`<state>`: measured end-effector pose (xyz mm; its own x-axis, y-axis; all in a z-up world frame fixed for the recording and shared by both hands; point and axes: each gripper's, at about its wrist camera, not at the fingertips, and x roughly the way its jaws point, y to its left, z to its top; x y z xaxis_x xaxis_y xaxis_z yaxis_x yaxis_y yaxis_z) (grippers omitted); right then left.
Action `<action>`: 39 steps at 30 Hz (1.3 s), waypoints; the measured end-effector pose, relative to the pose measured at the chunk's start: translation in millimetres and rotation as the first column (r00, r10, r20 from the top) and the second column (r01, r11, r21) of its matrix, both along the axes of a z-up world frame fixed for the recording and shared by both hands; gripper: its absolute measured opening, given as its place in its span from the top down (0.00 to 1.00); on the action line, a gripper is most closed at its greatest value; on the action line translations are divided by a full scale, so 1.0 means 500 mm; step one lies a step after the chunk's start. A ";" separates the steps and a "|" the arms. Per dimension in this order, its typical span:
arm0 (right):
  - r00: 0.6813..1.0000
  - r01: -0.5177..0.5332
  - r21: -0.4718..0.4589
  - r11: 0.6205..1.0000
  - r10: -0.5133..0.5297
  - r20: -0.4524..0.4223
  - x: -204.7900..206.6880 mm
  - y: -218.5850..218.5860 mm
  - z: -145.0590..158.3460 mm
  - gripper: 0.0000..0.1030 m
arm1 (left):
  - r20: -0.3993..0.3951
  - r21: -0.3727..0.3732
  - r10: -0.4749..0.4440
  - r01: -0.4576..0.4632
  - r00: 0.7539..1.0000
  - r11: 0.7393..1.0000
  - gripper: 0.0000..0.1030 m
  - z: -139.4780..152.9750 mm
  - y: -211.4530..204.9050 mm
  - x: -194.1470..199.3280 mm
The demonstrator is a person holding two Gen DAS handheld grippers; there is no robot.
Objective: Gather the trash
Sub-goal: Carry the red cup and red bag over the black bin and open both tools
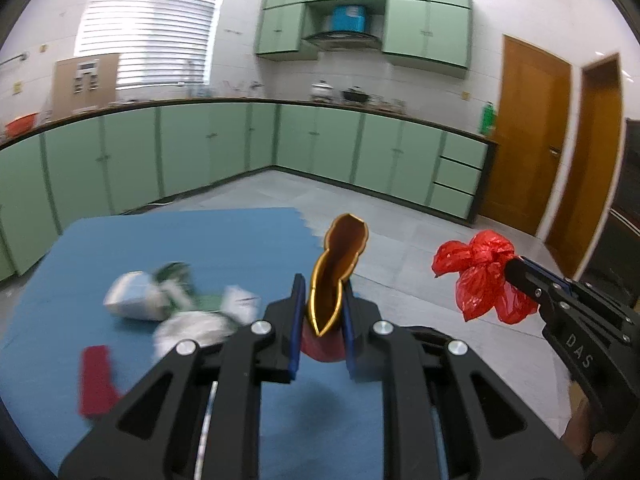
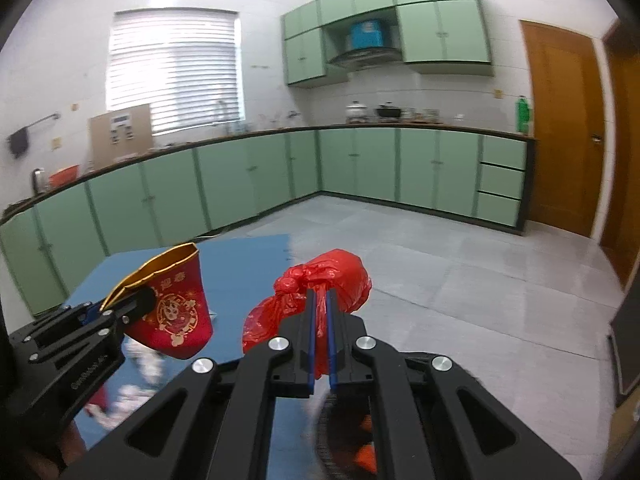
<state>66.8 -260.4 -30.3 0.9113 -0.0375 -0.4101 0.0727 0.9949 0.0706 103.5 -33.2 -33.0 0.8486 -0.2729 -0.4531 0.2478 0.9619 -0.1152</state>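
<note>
Left gripper squeezes red paper cup; right gripper pinches red bag. Both lifted off blue mat, likely heading for bin.

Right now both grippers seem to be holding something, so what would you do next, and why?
Probably carry both to a bin; none shows here. The left hand-held gripper pinches a squashed red paper cup, the right hand-held gripper a knotted red plastic bag. More crumpled wrappers lie on the blue mat.
</note>
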 end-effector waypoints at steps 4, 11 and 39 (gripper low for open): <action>0.997 0.076 0.004 0.997 -0.075 -0.023 0.004 -0.093 -0.018 0.96 | -0.012 -0.009 -0.081 0.081 0.997 0.997 0.85 -0.016 -0.100 0.026; 0.984 0.156 -0.011 0.988 -0.157 -0.084 0.017 -0.210 -0.083 0.95 | -0.043 -0.014 -0.172 0.172 0.984 0.985 0.84 -0.056 -0.238 0.069; 0.924 0.332 0.005 0.943 -0.324 -0.202 0.081 -0.359 -0.237 0.06 | -0.175 0.003 -0.158 0.161 0.972 0.987 0.37 -0.155 -0.339 0.173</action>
<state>107.5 -439.8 -148.7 0.7525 -0.3014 -0.5856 0.4108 0.9098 0.0597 190.1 -202.9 -110.6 0.7029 -0.3894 -0.5952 0.3763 0.9137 -0.1535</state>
